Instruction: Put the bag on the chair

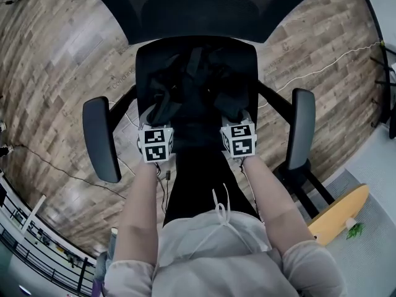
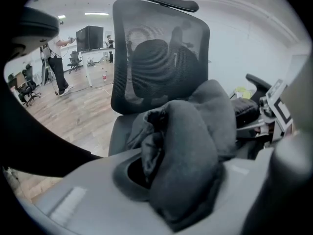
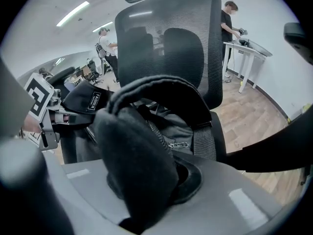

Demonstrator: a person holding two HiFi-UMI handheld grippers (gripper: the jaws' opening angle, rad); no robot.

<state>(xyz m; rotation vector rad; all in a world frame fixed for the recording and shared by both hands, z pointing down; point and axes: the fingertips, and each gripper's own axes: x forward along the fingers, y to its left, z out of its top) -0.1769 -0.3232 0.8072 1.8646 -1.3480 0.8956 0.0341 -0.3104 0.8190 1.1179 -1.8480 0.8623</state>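
A black fabric bag (image 1: 195, 85) lies bunched over the seat of a black office chair (image 1: 246, 53), below its mesh backrest (image 1: 204, 8). My left gripper (image 1: 159, 119) is shut on a fold of the bag's left side; in the left gripper view the dark cloth (image 2: 186, 151) bulges out between the jaws. My right gripper (image 1: 235, 116) is shut on the bag's right side, where a padded strap and a zipper (image 3: 161, 141) show. Both grippers point steeply down at the seat. Their fingertips are buried in the fabric.
The chair's armrests (image 1: 102, 138) (image 1: 302, 129) flank both grippers. A white cable (image 1: 322, 67) runs over the wooden floor at the right, and a yellow board (image 1: 337, 212) lies at the lower right. People stand at desks far behind (image 3: 227, 28) (image 2: 56, 62).
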